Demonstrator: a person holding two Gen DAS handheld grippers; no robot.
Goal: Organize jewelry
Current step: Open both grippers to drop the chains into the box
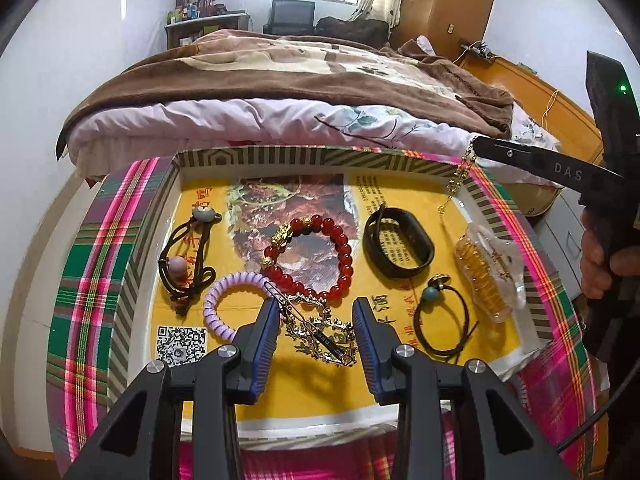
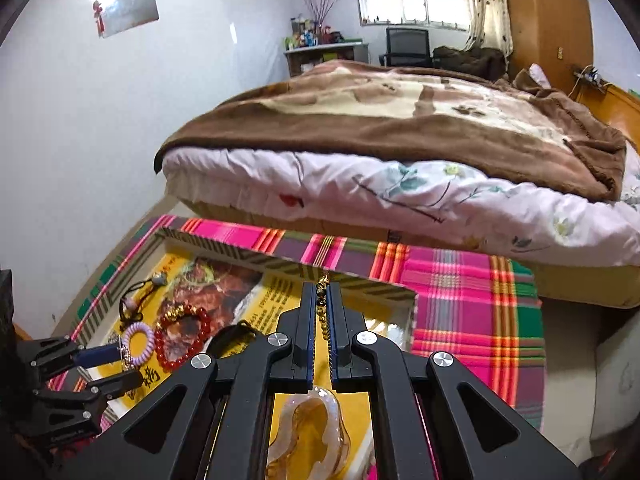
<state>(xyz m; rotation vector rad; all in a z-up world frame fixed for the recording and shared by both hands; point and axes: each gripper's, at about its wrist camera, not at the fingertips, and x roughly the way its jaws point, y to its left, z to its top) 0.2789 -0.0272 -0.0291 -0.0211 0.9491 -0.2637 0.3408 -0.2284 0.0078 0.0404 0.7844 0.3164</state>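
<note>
in striped tray: right jaws pinch beaded gold chain; left jaws apart

All places are told from the beaded bracelet, which lies mid-tray. Left of it lie the knotted hair ties; at its near left, the coil tie. Just before it lies the hairpin cluster. To its right is the wristband, farther right the bag, apparently holding a chain. Behind the tray stands the bed.
</note>
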